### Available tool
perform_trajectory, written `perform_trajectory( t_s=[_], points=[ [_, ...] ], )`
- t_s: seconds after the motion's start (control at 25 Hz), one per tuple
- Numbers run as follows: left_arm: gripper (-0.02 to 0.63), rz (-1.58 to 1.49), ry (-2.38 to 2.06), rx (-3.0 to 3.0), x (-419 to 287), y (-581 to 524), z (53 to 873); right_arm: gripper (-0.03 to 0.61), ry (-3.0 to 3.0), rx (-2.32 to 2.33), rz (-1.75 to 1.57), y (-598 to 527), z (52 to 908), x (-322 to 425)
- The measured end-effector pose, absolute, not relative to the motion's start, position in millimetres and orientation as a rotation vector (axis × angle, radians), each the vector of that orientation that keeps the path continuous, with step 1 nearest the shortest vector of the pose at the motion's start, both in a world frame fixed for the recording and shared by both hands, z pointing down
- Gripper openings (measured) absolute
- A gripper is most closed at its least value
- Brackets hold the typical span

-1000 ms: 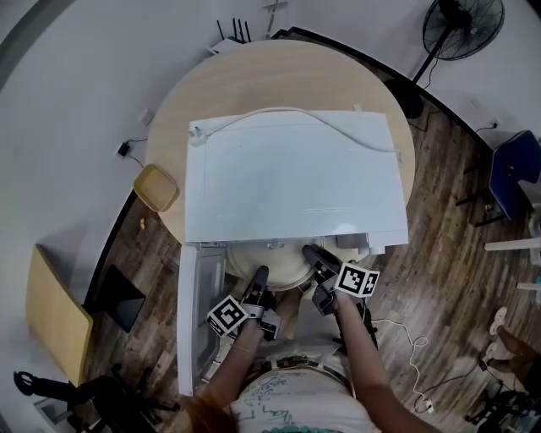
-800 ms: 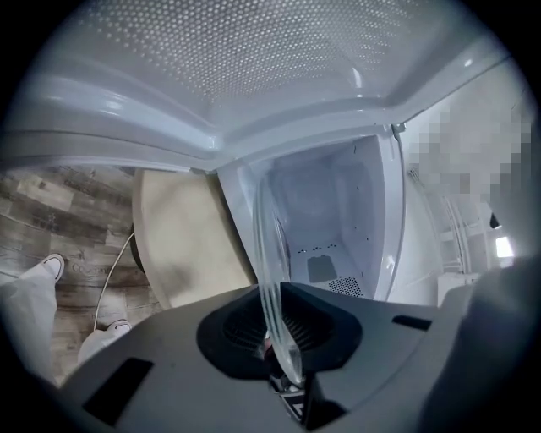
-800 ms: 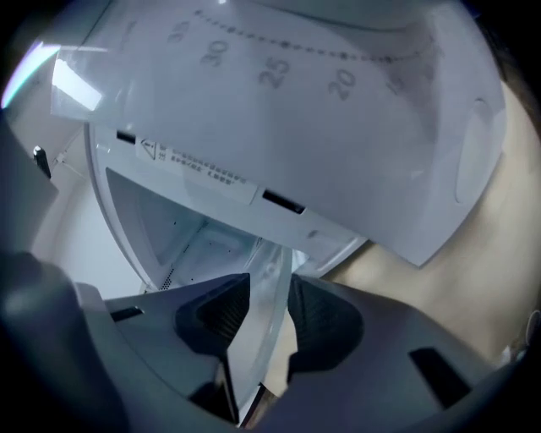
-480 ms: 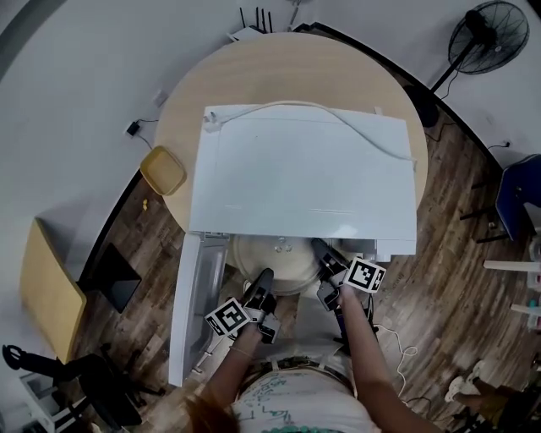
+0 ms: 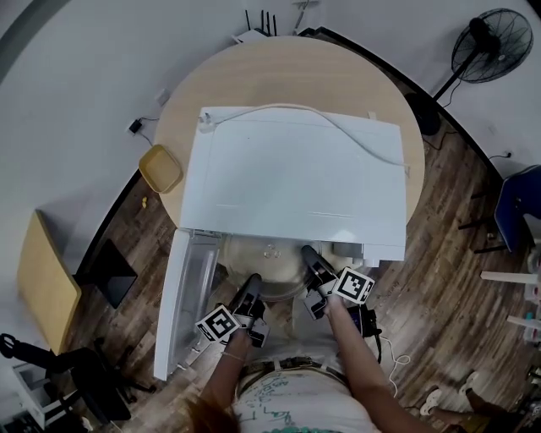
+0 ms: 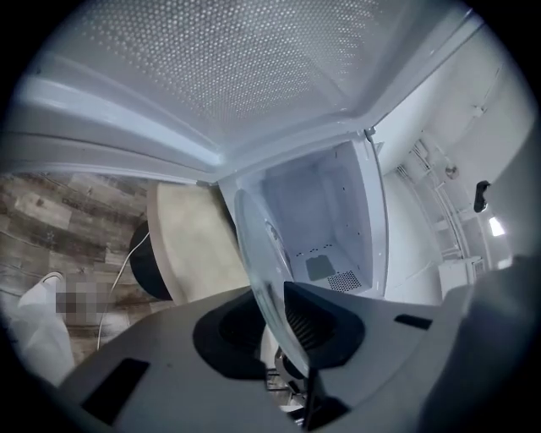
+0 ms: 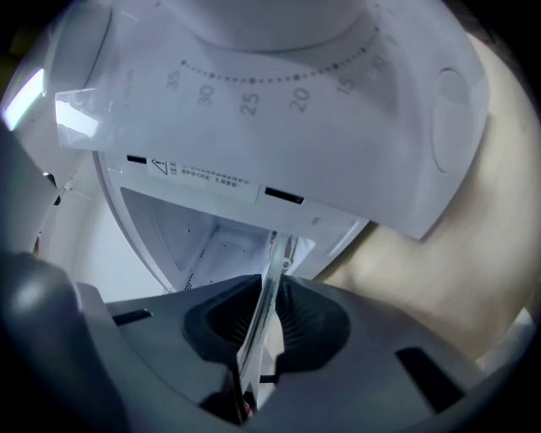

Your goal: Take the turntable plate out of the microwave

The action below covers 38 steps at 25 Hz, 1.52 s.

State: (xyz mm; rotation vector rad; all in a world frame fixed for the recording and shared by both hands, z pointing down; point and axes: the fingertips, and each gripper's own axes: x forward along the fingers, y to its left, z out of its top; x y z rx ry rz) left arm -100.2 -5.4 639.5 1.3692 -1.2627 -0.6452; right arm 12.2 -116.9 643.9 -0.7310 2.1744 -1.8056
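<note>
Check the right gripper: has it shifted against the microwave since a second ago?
No. The right gripper still sits at the microwave's front edge, on the turntable plate's right rim; its jaws have just been closing on it.

From your head view, the microwave's [image 5: 296, 178] top hides its whole cavity and the far part of the turntable plate [image 5: 264, 260]; only the near arc of the plate shows. On the right, the blue chair [image 5: 522, 203] is cut off by the picture's edge, and your torso [image 5: 296, 406] by the near edge. In the left gripper view, a blurred patch lies over part of a person [image 6: 34, 326] on the left. In the right gripper view, the warning label's [image 7: 199, 173] print is too small to read, and the timer dial [image 7: 270, 21] runs off the upper edge.
</note>
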Motion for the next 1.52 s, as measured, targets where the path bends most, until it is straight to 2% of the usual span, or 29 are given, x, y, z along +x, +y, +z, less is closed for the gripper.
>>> perform_trajectory(
  t_s=[0.32,0.8,1.04,1.52],
  points=[
    [0.074,-0.826,-1.293,1.197,-83.8,9.4,635.5,0.043,2.222,-0.645,-1.803,-113.7,627.3,13.9],
    [0.075,-0.838,-1.332,1.273,-77.4,35.6,606.8,0.041,2.249,-0.579,-1.805,-87.5,601.6,20.7],
    [0.075,-0.675,-1.334,1.417,-88.8,55.3,586.4,0.041,2.201,-0.640,-1.743,-61.8,576.8,27.2],
    [0.075,-0.598,-1.205,1.631,-92.5,77.9,527.8,0.041,2.143,-0.740,-1.633,-15.5,528.4,38.6]
  ],
)
